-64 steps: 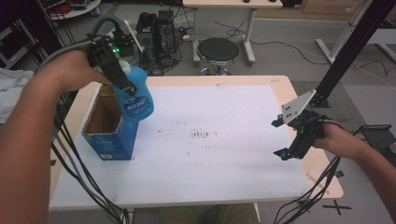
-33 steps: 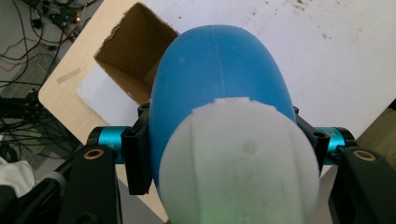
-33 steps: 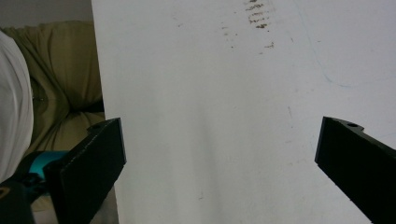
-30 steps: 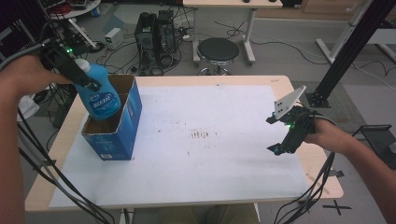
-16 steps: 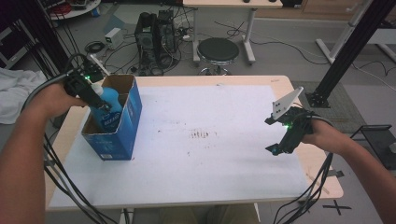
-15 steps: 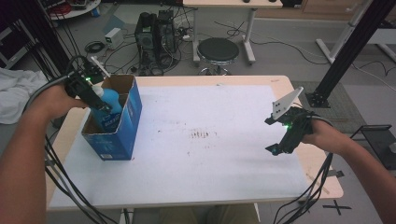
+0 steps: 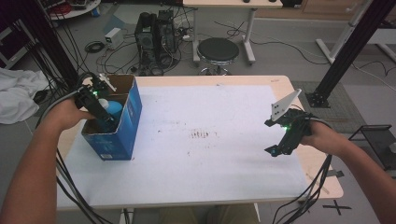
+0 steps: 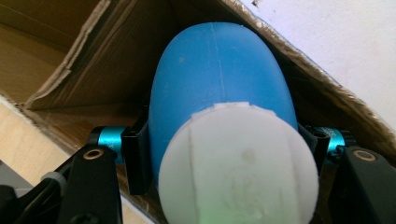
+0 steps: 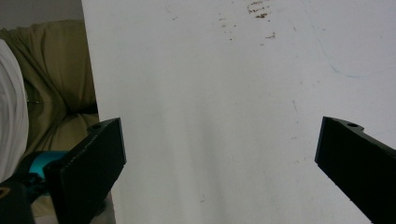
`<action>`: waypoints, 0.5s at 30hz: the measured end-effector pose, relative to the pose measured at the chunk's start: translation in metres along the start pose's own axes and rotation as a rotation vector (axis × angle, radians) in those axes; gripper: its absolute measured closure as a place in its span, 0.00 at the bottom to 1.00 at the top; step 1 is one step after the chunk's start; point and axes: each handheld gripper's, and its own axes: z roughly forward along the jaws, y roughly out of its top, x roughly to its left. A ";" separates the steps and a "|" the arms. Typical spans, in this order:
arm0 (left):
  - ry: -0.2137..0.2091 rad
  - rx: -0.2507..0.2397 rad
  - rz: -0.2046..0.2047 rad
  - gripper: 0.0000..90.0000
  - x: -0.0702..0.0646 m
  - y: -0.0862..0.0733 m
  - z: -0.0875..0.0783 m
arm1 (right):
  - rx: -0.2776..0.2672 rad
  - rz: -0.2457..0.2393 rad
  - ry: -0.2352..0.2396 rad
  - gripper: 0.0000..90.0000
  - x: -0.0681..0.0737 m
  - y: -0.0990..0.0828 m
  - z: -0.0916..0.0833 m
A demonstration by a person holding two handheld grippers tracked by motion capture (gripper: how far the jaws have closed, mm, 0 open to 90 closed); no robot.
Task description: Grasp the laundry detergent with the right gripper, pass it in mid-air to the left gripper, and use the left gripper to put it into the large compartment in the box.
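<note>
A blue bottle [image 7: 112, 110] [image 8: 219, 88] with a white cap [image 8: 238, 163] sits partly down inside an open blue cardboard box [image 7: 122, 135] at the table's left. My left gripper [image 7: 103, 120] [image 8: 224, 154] is shut on the bottle just below the cap, its jaws pressing both sides, and reaches into the box from above. The box's brown inner walls [image 8: 107, 60] surround the bottle. My right gripper [image 7: 279, 140] [image 9: 219, 163] hovers over the white mat near the table's right edge, jaws wide apart with nothing between them.
A white mat [image 7: 210, 154] with small brown stains [image 7: 201, 135] covers most of the wooden table [image 7: 322, 168]. Cables trail off both grippers over the table's edges. A stool [image 7: 217, 49] and a computer tower [image 7: 156, 28] stand on the floor beyond the far edge.
My left gripper has carried the blue bottle leftward over the box and lowered it inside. The right gripper has stayed in place.
</note>
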 end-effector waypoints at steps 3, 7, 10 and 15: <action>-0.002 0.003 -0.011 0.42 0.000 -0.002 0.006 | 0.000 0.003 0.001 0.01 0.000 0.000 0.000; -0.010 0.005 -0.019 0.42 0.001 -0.006 0.011 | 0.006 0.001 0.002 0.01 0.000 0.000 0.003; -0.005 0.009 -0.006 0.42 0.002 -0.006 0.010 | 0.009 -0.003 0.004 0.01 0.000 0.001 0.005; -0.006 -0.001 -0.019 0.41 0.002 -0.006 0.012 | 0.014 0.000 0.004 0.01 0.000 0.003 0.006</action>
